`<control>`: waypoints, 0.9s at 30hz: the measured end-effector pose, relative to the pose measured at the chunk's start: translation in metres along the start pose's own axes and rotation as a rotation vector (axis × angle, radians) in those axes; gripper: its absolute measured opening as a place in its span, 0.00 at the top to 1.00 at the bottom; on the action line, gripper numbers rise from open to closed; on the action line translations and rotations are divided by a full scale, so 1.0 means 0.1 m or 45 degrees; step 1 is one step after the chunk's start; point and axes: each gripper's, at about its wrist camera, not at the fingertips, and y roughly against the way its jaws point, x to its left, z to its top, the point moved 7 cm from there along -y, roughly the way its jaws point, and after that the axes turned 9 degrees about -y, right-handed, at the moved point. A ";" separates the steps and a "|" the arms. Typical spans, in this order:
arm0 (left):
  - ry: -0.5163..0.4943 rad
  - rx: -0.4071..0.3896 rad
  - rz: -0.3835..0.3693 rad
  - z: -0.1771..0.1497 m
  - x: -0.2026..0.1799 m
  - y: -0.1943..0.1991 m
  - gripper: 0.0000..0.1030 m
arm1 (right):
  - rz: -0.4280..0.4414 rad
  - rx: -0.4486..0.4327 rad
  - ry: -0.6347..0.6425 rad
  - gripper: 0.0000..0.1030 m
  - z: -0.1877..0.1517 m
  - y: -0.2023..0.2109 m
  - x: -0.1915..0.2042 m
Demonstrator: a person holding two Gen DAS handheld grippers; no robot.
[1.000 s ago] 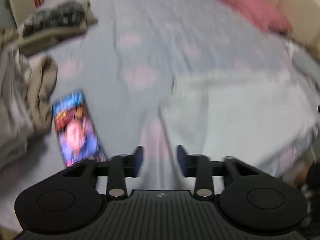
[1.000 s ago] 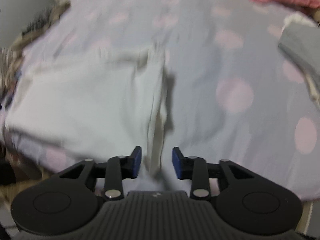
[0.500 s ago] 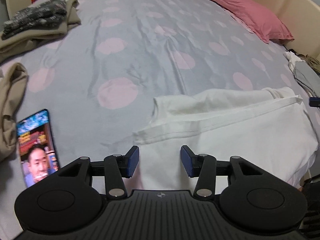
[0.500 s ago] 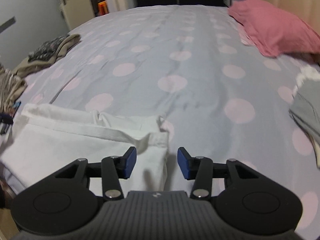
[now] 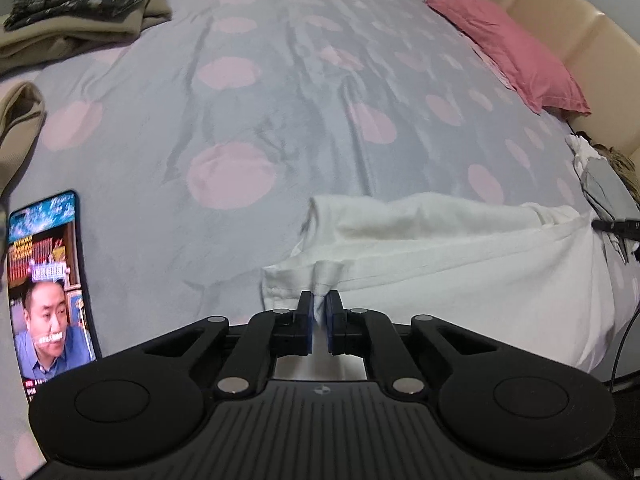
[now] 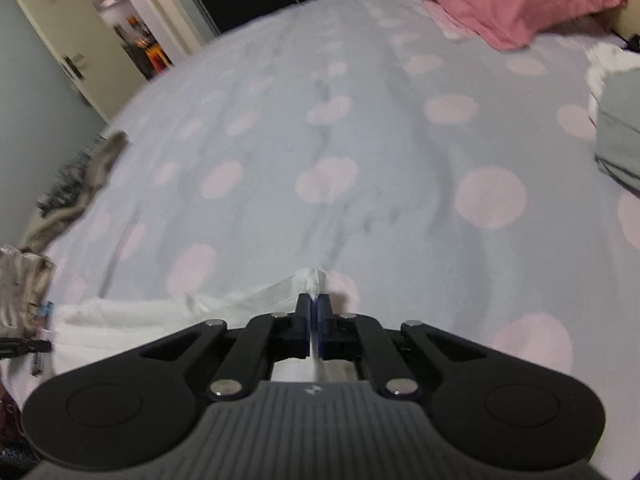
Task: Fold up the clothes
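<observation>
A white garment (image 5: pixel 460 264) lies partly folded at the near edge of the bed, with a rolled fold along its far side. My left gripper (image 5: pixel 319 300) is closing on the garment's left hem corner, and a pinch of white cloth bunches up between its blue pads. In the right wrist view the same white garment (image 6: pixel 160 312) stretches off to the left. My right gripper (image 6: pixel 313 302) is closing on its right corner, and a small peak of cloth stands above the pads.
The bed sheet (image 5: pixel 280 120) is grey with pink dots. A lit phone (image 5: pixel 48 280) lies at the left. Folded dark and beige clothes (image 5: pixel 80 4) sit far left; a pink pillow (image 5: pixel 508 48) and grey and white clothes (image 6: pixel 616 120) lie at the right. An open door (image 6: pixel 100 52) shows beyond.
Both grippers went from open to pinching the white garment's near corners. Each came closer to the cloth; the right wrist view has swung to the right.
</observation>
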 end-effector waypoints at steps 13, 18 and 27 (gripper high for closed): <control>0.044 -0.045 -0.018 0.03 0.06 -0.01 0.82 | 0.040 0.051 0.003 0.88 -0.10 -0.05 0.01; 0.066 -0.043 -0.031 0.02 0.07 0.05 0.82 | 0.053 0.050 0.019 0.92 -0.11 -0.04 0.02; 0.353 -0.219 -0.027 -0.05 0.47 0.21 0.82 | 0.065 0.057 0.052 0.92 -0.13 -0.02 0.04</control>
